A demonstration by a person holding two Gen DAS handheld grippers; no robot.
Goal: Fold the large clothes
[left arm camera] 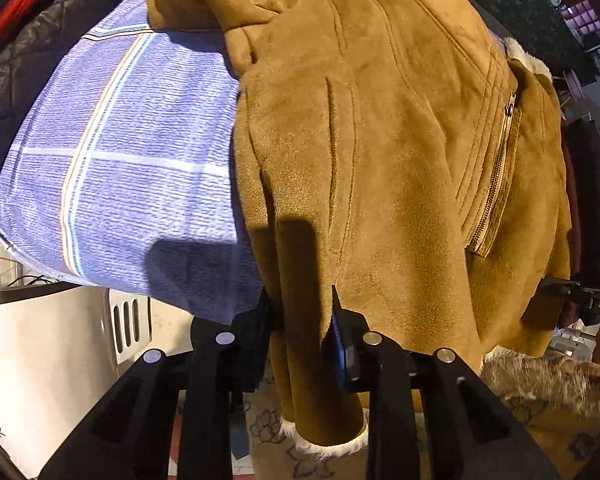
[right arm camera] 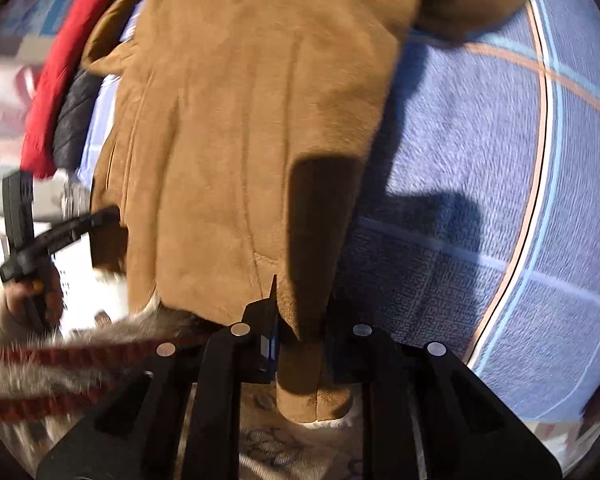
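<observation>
A tan suede jacket point(left arm camera: 380, 140) with white fleece lining and a metal zipper point(left arm camera: 496, 176) lies spread on a blue checked bedspread point(left arm camera: 120, 160). My left gripper point(left arm camera: 300, 320) is shut on the jacket's bottom edge near the white-lined hem. In the right wrist view the same jacket point(right arm camera: 240, 120) fills the middle, and my right gripper point(right arm camera: 300, 320) is shut on its lower edge. The left gripper shows there at the left point(right arm camera: 104, 214), also touching the jacket's edge. The right gripper shows at the right edge of the left wrist view point(left arm camera: 556, 292).
A red garment point(right arm camera: 68, 60) and a dark quilted one point(right arm camera: 76, 120) lie at the bed's far side. A white appliance point(left arm camera: 60, 360) stands below the bed edge. A fur-trimmed sleeve point(right arm camera: 60, 348) and floral fabric point(left arm camera: 540, 400) are close below the grippers.
</observation>
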